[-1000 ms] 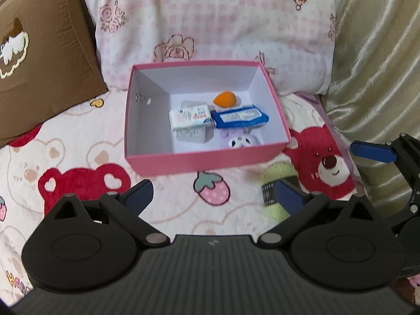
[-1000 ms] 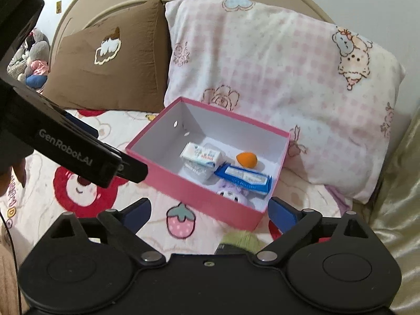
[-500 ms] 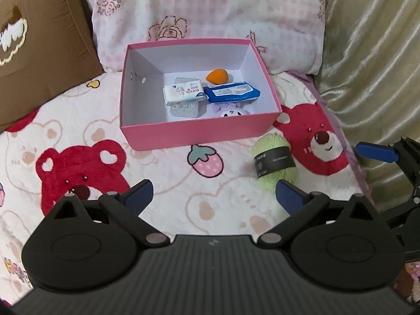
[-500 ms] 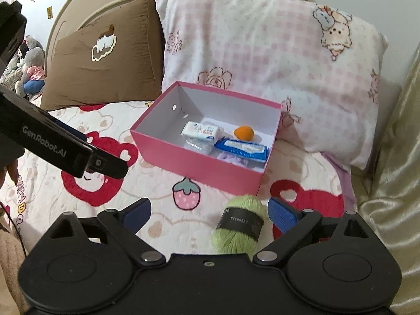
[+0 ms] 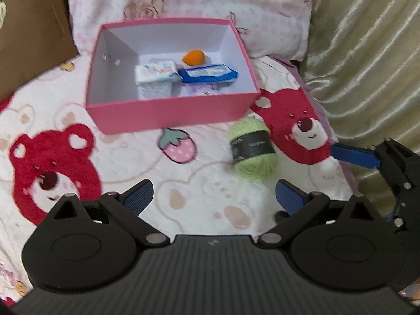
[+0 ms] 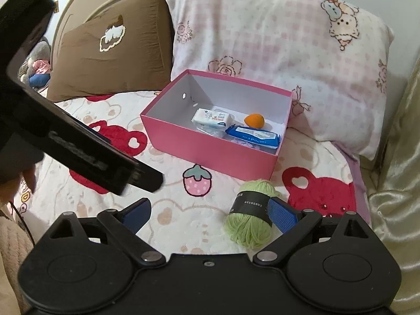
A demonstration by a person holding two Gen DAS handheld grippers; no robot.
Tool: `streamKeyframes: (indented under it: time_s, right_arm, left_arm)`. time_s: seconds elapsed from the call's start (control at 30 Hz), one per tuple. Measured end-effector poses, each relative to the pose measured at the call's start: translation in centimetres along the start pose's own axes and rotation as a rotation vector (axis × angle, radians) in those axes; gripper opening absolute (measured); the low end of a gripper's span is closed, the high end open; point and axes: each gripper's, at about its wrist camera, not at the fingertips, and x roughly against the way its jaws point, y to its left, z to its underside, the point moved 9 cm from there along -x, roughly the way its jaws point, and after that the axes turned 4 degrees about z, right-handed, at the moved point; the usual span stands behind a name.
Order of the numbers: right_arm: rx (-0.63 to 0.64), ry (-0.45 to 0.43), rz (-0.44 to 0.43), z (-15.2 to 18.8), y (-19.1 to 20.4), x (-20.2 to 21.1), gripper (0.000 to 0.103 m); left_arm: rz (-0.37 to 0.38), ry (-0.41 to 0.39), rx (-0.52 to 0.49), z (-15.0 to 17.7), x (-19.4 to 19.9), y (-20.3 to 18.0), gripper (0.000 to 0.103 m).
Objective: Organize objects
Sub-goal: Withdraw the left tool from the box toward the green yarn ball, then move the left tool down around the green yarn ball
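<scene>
Lying on the bear-print blanket (image 6: 168,218), the green yarn ball (image 6: 249,232) with its black paper band sits just in front of the near right corner of the pink box (image 6: 210,152), not inside it. Both grippers are spread wide and hold nothing. The right gripper (image 6: 210,211) hovers low over the blanket, its right blue pad overlapping the yarn's right side in its own view, though I cannot tell whether it touches. The left gripper (image 5: 214,197) hangs over bare blanket, the yarn lying ahead of it and to the right. Inside the box rest a white tissue pack (image 6: 212,116), a blue wet-wipe pack (image 6: 253,135), an orange sponge (image 6: 253,120) toward the back wall, and something pale purple, mostly hidden. Behind the box lean a pink checked pillow (image 6: 275,39) and a brown pillow (image 6: 110,50)
</scene>
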Motion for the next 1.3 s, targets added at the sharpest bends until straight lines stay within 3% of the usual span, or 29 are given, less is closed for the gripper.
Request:
streamKeyframes:
  time_s: [0.1,0.23,0.6,0.93,1.17,1.3]
  right_arm:
    - [0.013,-0.016,-0.004,0.1,0.0,-0.3,0.097]
    - [0.014,-0.014,0.017,0.9,-0.7,-1.2,0.097]
    - [0.024,-0.136,0.056,3.3,-0.7,-2.8,0.097]
    - [-0.016,-0.103,0.097,7.0,-3.2,-7.0,0.097]
    - [-0.102,-0.057,0.05,9.2,-4.2,-9.2,0.096]
    - [-0.157,-0.061,0.021,10.1,-4.1,-9.8,0.096]
  left_arm:
    - [0.052,0.009,0.052,0.6,-0.8,-0.3,0.101]
    - [0.033,-0.012,0.077,1.2,-1.9,0.0,0.101]
    - [0.094,-0.138,0.071,2.8,-3.5,-0.7,0.097]
    - [0.081,-0.188,0.066,3.7,-5.4,-1.7,0.097]
    - [0.199,-0.198,0.025,4.4,-7.1,-3.8,0.097]
    - [0.176,-0.215,0.005,4.3,-7.9,-4.0,0.097]
